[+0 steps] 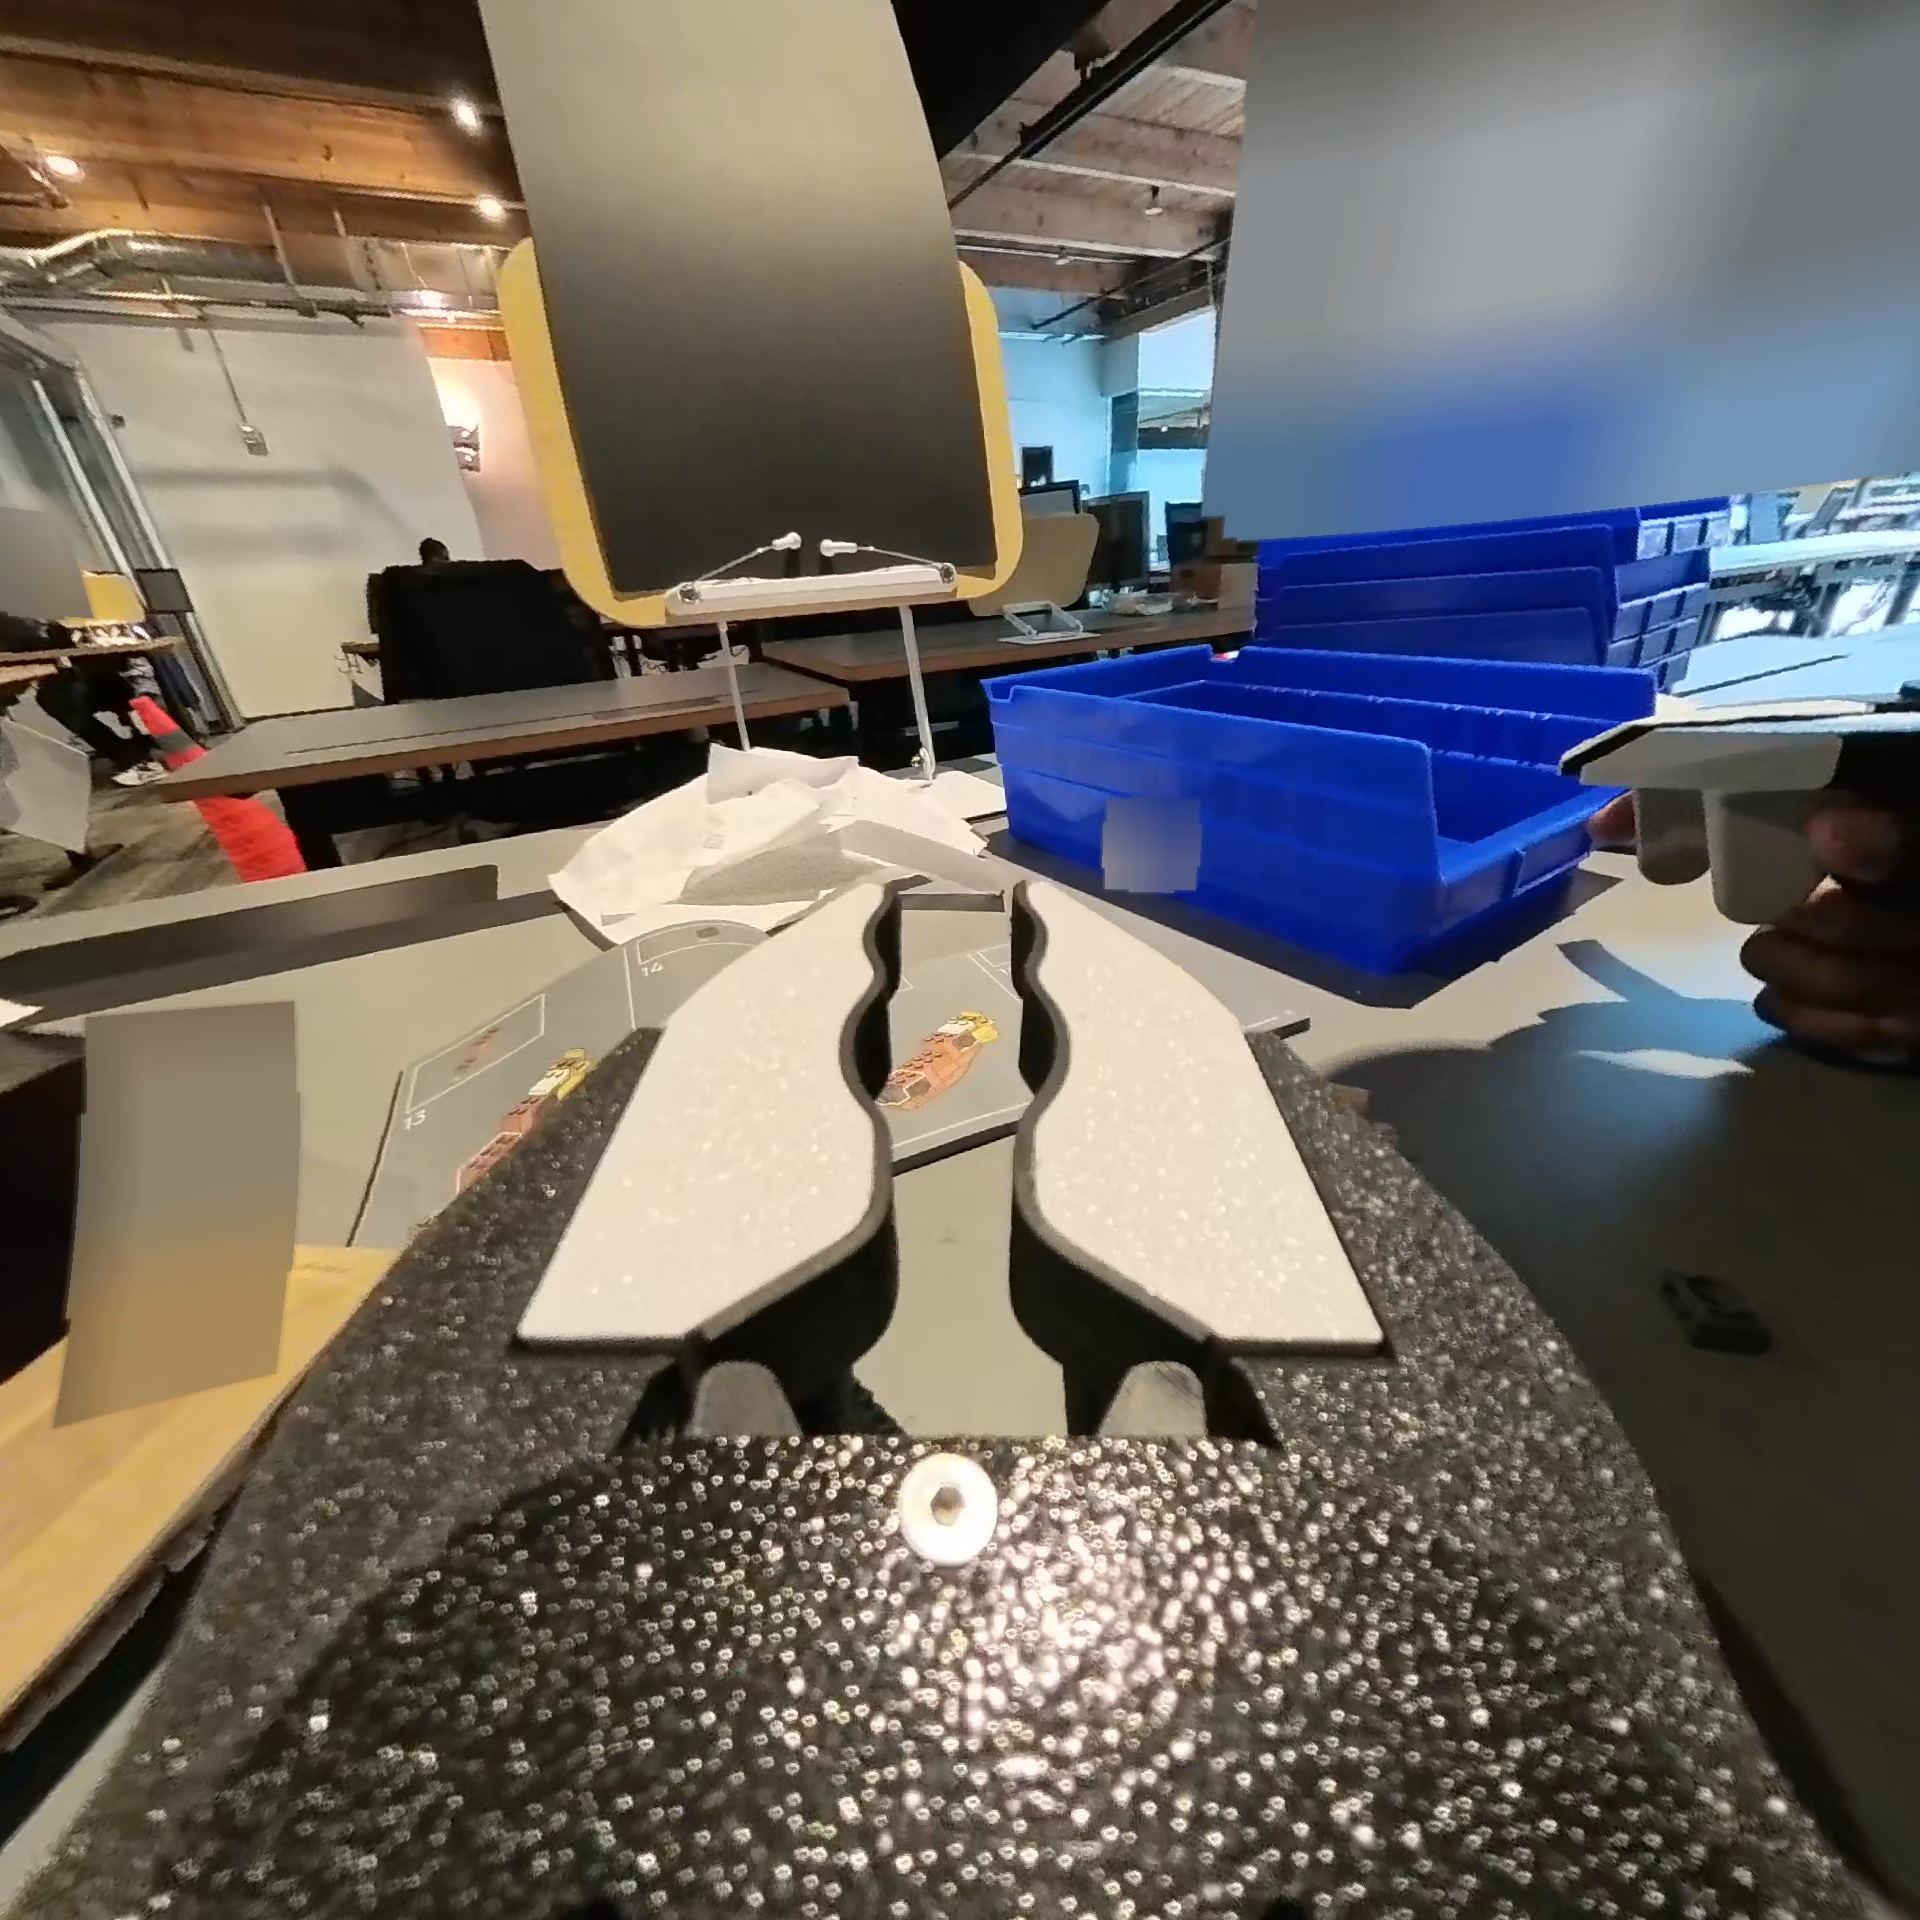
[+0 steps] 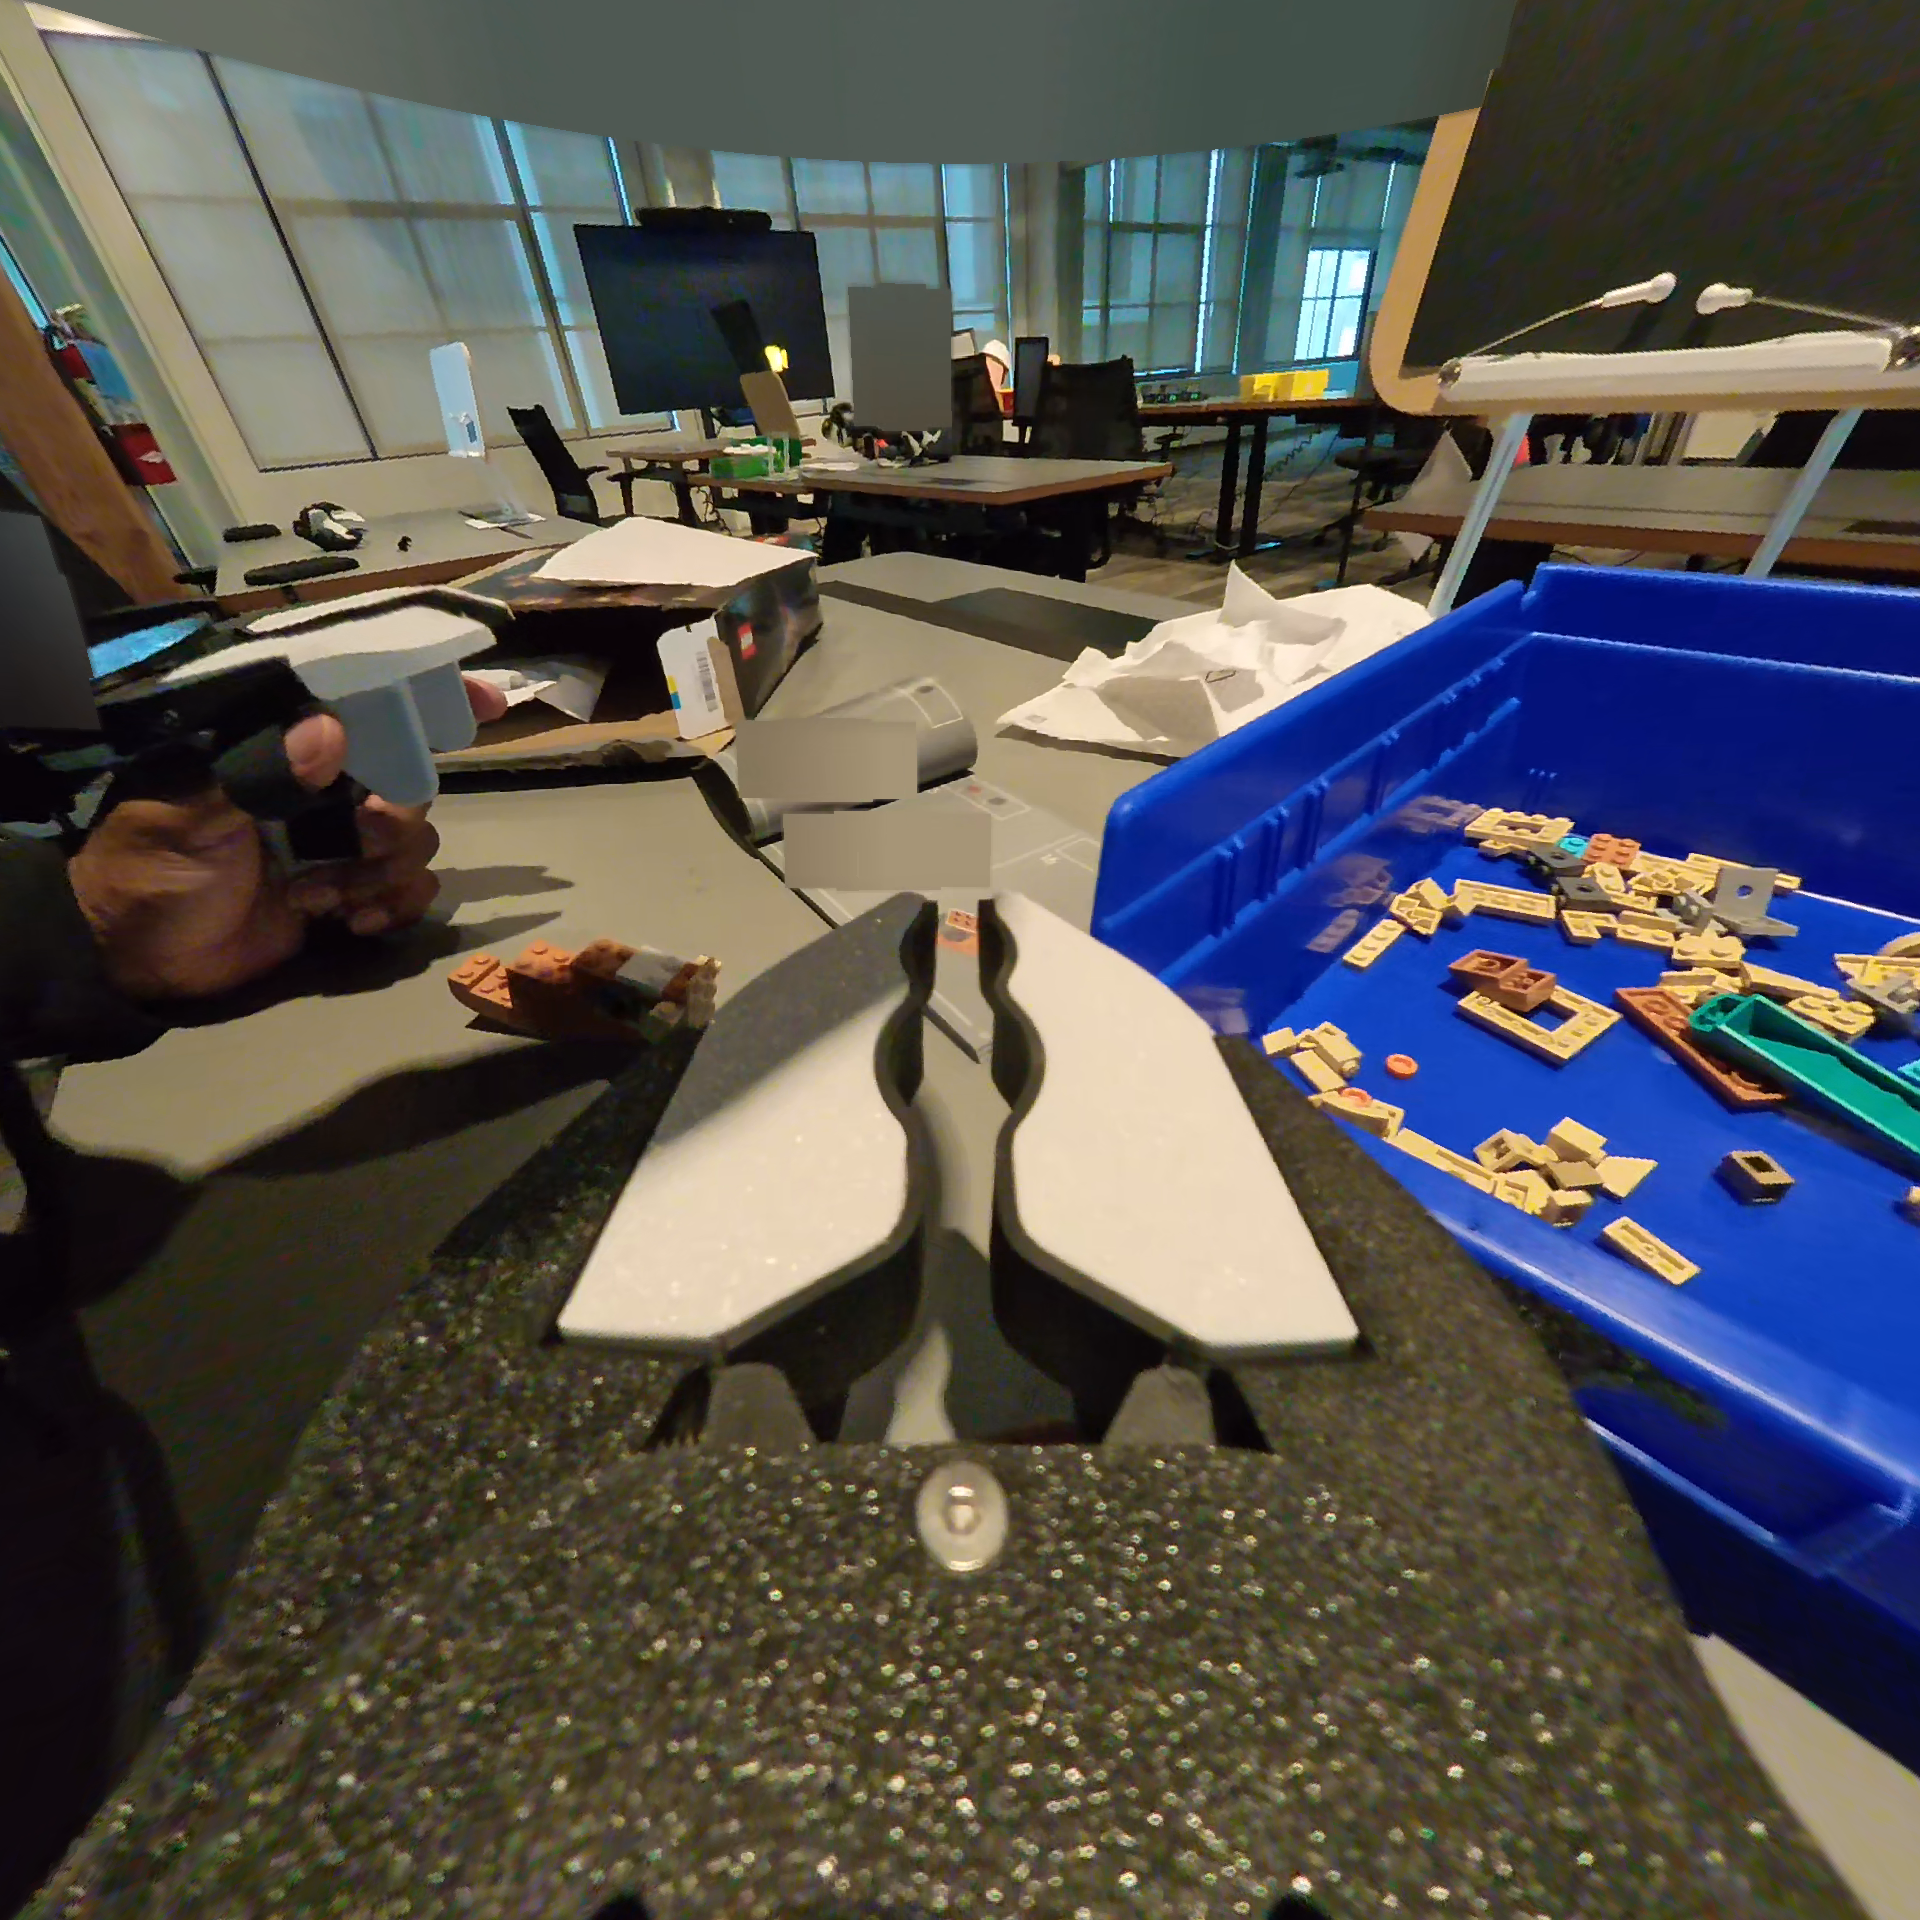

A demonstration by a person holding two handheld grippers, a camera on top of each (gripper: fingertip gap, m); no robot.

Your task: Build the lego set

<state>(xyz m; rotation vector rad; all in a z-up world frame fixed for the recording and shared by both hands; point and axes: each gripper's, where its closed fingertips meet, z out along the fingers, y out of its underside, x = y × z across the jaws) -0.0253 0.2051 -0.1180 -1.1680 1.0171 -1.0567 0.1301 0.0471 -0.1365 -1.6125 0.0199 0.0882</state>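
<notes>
Lego model (image 2: 587, 987): lies on bench (image 2: 623, 852), long axis across view.
Direction: left of right hand-held gripper (image 2: 958, 920), slightly parted, empty.
Left hand-held gripper (image 1: 948, 904): parted, empty, similarly near.

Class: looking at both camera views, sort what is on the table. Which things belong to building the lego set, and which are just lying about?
For the job:
half-built brown model
loose bricks in the blue bin
instruction booklet

Lying about:
crumpled white paper
opened cardboard box
stacked empty blue bins

Grey table (image 2: 582, 831): blue bin (image 2: 1226, 831), instruction booklet (image 1: 644, 1018), crumpled paper (image 2: 1195, 675), brown lego build (image 2: 582, 987), open box (image 2: 644, 644).
</notes>
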